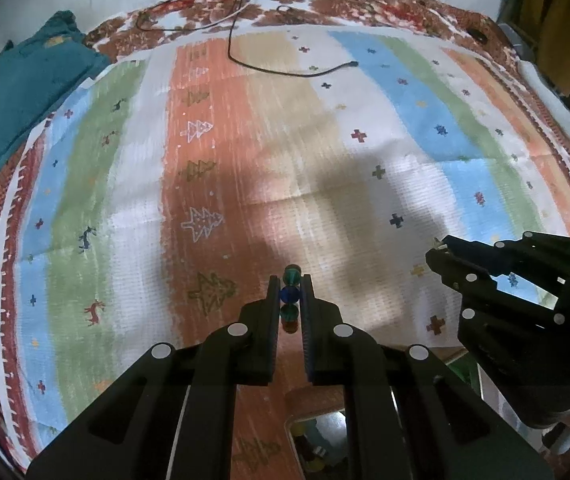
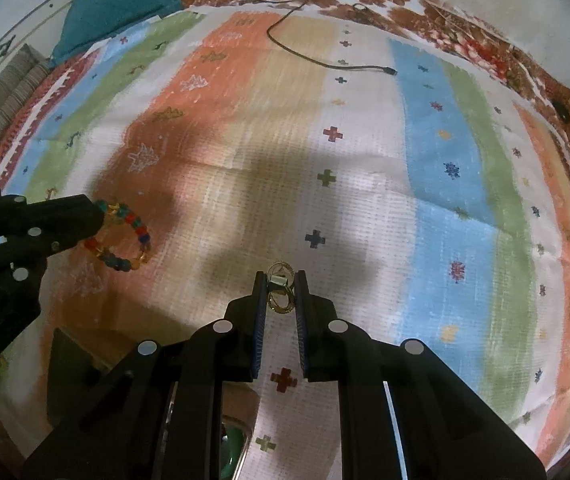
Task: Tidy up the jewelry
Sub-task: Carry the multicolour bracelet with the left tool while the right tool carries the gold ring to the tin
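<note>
A striped cloth (image 1: 245, 152) in bands of green, orange, tan, white and blue covers the whole surface, patterned with small crosses and trees, with a red-brown flowered border at its far edge; a teal cushion (image 1: 33, 80) lies at the far left corner and a thin black cable (image 1: 269, 68) trails across the far stripes. The left gripper (image 1: 289, 280) points steeply down with its jaws pressed onto a beaded bracelet (image 1: 289, 294) — from its own camera only three or four stacked beads, green and blue, show between the pads; the right wrist view shows the whole loop of multicoloured beads (image 2: 125, 236) hanging off that gripper's tip, clear of the cloth. The right gripper (image 2: 280, 280) has its jaws pinched on gold earrings (image 2: 280, 292), thin rings with a small pale tag, plain in its own view; from the left camera it is a dark shape at the right edge, its catch barely a pale speck.
</note>
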Available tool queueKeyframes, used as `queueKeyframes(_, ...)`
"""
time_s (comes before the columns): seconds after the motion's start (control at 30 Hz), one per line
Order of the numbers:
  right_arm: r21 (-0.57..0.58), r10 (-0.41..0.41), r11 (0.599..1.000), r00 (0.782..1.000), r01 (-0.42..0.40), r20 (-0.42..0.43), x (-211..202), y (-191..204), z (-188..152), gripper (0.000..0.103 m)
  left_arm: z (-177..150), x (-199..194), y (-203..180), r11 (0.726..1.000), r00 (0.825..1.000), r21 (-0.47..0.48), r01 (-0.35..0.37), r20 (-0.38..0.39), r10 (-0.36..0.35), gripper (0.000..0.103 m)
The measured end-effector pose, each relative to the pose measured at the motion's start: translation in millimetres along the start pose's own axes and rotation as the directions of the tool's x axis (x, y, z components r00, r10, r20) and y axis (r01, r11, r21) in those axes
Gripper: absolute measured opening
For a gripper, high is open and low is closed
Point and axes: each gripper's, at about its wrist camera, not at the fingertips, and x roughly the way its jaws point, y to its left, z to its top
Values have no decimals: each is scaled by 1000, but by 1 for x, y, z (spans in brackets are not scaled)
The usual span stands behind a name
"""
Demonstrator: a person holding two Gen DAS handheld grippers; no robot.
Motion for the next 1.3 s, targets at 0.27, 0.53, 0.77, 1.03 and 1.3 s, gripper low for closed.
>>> queueKeyframes(0.27,15,3,1000,999,-4,52,-20,0,-5,15,-1,-22,1,1000,999,-12,16,50,-15,9)
queueKeyframes(0.53,19,24,999,996,-26,83,-37,2,-17,15,-13,-51,-4,999,994,-11,50,101,-49,9)
queueKeyframes(0.77,18,39,999,993,-42,108,-53,7,-29,15,-29,-74,-12,996,985,2,85,148,-84,9)
queueKeyframes(1.03,20,37,999,991,-40,127,-66,11,-44,15,-49,-92,-17,994,977,11,107,182,-107,9)
queueKeyframes(1.3,-13,59,998,990,-58,130,-76,23,-61,15,-69,-105,-21,993,971,22,113,210,-115,9)
